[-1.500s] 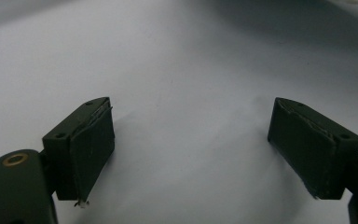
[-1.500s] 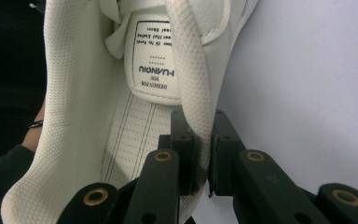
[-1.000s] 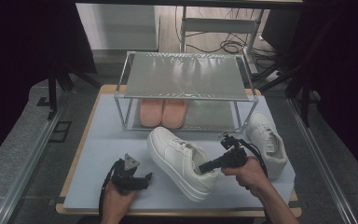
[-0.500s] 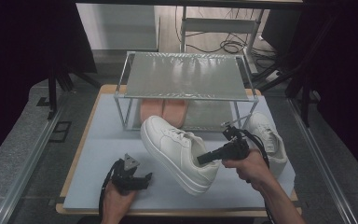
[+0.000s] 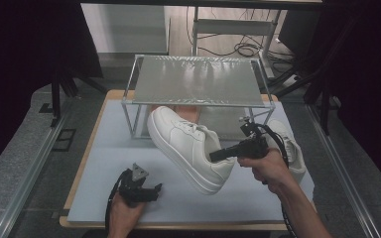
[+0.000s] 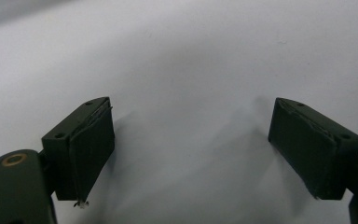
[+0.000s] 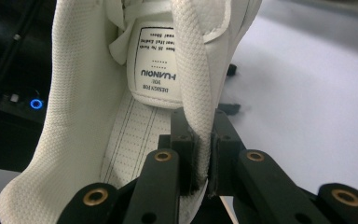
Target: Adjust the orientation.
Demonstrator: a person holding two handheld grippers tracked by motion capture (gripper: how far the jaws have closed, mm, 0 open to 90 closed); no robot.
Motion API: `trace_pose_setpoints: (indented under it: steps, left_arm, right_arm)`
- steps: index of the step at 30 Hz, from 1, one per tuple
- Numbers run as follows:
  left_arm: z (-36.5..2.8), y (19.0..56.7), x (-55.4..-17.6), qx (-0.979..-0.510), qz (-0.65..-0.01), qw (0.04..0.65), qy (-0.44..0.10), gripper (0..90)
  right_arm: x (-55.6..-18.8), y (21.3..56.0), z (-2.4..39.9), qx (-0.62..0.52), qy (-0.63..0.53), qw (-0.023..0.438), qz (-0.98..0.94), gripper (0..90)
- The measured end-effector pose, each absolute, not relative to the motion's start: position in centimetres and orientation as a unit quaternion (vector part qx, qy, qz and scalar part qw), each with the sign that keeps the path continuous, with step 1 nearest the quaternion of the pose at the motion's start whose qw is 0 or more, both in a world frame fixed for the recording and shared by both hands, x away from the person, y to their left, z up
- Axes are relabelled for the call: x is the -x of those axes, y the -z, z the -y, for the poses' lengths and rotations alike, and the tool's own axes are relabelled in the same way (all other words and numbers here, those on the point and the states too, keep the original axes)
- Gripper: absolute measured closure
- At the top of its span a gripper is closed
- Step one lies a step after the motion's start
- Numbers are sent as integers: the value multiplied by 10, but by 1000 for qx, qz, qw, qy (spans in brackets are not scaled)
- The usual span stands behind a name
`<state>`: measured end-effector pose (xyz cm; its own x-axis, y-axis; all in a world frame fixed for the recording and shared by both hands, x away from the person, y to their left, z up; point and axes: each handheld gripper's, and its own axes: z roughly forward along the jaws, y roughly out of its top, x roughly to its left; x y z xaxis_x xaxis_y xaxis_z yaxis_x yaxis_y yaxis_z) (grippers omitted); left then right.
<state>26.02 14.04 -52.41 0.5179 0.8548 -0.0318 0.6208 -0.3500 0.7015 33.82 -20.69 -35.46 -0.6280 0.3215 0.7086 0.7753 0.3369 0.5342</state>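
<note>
White sneaker (image 5: 191, 148) hangs tilted above the desk (image 5: 109, 148), right gripper (image 5: 217, 155) clamped on its collar; left gripper (image 5: 151, 191) sits wide open near the front edge.

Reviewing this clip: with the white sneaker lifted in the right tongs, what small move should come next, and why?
Probably carry the white lace-up sneaker forward toward the metal mesh-topped rack. The right tongs pinch its heel collar, it hangs clear of the grey table mat, and the rack top looks bare.
</note>
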Motion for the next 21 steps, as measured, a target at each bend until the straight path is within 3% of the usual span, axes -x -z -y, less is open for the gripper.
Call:
trace_pose_setpoints:
  steps: [12,21]
  left_arm:
    - [-140,524,-260,-803,-459,337,-175,143]
    - [-140,524,-260,-803,-459,338,-176,144]
  right_arm:
    - [-354,327,197,358,489,232,761,831]
    - [-375,326,191,381,510,228,737,831]
